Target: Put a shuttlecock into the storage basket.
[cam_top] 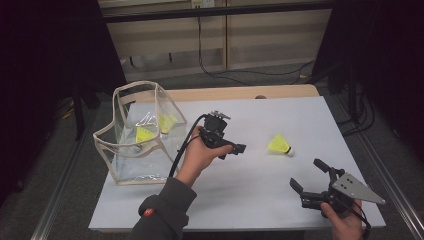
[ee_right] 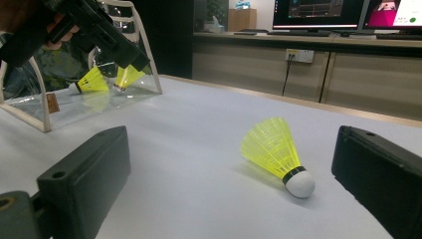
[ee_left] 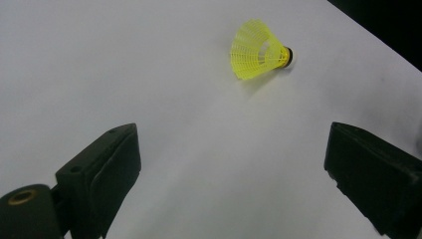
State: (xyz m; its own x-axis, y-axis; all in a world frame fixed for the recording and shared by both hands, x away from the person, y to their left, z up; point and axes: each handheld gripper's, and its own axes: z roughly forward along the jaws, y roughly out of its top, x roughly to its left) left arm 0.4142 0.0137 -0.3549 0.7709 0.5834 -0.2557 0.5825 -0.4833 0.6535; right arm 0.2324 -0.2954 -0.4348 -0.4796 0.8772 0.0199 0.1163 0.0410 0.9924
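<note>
Shuttlecock [cam_top: 279, 144] is lying on its side around 2 o'clock on the table [cam_top: 250, 190] (two already sitting in the clear bag [cam_top: 137, 135]). Left gripper [cam_top: 239, 149] is hovering nearby, right gripper [cam_top: 306, 175] waiting, both spread empty. Next: lining up and pinching it.

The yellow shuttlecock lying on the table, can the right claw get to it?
Probably yes. The right claw is open and faces the shuttlecock, which lies on its side on bare table with nothing between them. The left claw is open too and hangs close by, but off to the side.
</note>
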